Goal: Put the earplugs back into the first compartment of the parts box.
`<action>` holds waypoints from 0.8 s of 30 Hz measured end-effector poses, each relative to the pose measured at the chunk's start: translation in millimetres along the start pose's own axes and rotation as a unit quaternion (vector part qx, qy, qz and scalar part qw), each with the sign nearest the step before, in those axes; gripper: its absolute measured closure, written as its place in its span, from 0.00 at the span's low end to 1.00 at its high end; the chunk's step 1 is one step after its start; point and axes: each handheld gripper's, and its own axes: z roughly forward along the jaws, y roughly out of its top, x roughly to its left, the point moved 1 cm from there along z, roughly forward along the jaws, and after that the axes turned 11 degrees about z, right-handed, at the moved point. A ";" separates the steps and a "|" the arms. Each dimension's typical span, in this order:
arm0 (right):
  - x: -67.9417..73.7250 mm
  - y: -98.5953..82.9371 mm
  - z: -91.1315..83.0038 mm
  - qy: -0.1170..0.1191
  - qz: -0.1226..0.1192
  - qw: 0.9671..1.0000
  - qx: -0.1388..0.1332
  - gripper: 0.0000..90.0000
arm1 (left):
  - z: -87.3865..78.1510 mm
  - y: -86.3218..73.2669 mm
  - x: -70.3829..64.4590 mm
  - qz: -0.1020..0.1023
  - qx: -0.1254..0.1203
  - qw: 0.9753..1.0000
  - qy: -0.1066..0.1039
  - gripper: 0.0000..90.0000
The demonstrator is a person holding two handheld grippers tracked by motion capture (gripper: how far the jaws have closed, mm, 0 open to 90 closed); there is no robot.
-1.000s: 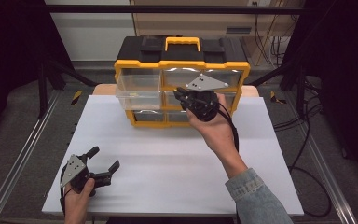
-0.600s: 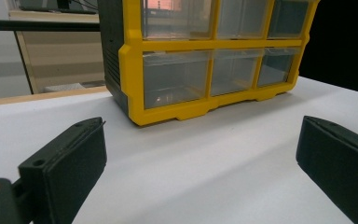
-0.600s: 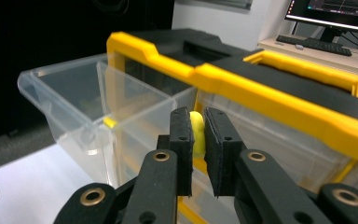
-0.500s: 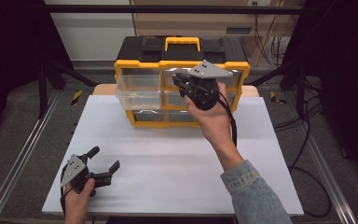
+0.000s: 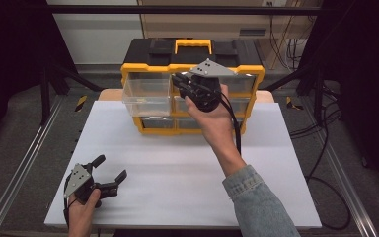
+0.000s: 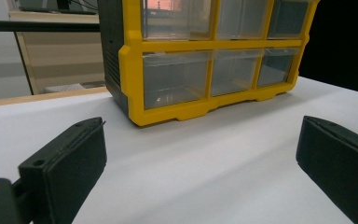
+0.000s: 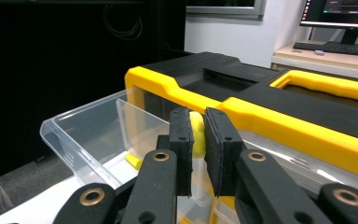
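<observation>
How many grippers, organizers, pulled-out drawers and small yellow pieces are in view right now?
Grippers: 2, left gripper and right gripper
Organizer: 1
Pulled-out drawer: 1
Small yellow pieces: 2, held piece between the right fingers, loose piece in the drawer
Total: 6
</observation>
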 end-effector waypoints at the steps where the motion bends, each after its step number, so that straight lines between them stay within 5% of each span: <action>1: 0.9 0.0 1.3 0.001 0.001 1.000 0.001 0.91 | 0.0 0.0 0.0 0.000 0.000 1.000 0.000 0.01; 24: 15.9 0.7 19.6 0.026 0.005 1.000 0.005 0.90 | -0.1 0.3 0.0 0.000 0.000 1.000 0.000 0.01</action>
